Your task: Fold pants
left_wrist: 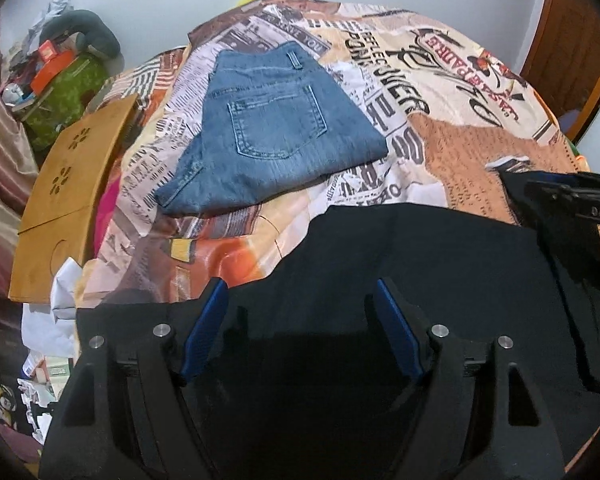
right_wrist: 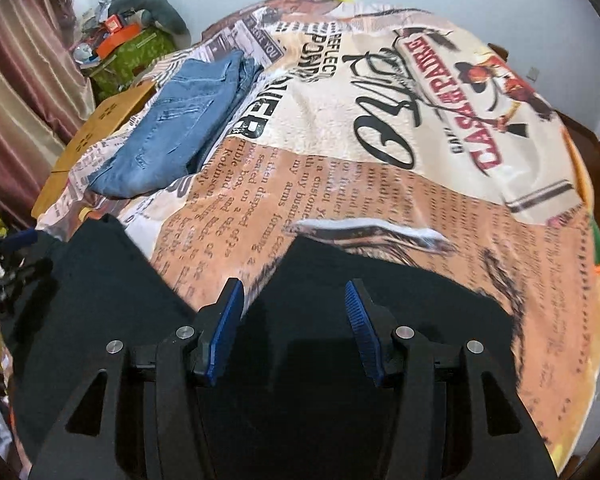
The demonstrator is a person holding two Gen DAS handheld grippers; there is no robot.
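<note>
Black pants (left_wrist: 420,260) lie spread along the near edge of a bed covered by a printed newspaper-pattern bedspread (left_wrist: 460,140). My left gripper (left_wrist: 300,300) hovers just over the dark cloth. It is open, and its blue pads (left_wrist: 216,300) stand wide apart with nothing pinched between them. In the right wrist view the same black pants (right_wrist: 420,312) lie under my right gripper (right_wrist: 294,296). It is also open, and its pads (right_wrist: 354,300) touch no fabric. The right tool's black housing (left_wrist: 580,204) shows at the right edge of the left wrist view.
Folded blue jeans (left_wrist: 276,132) (right_wrist: 180,128) rest further back on the bedspread (right_wrist: 380,100). A wooden board with cut-out holes (left_wrist: 68,184) leans at the bed's left side. Behind it is a cluttered green bag (left_wrist: 68,92). A curtain (right_wrist: 28,80) hangs left and brown wooden furniture (left_wrist: 568,52) stands right.
</note>
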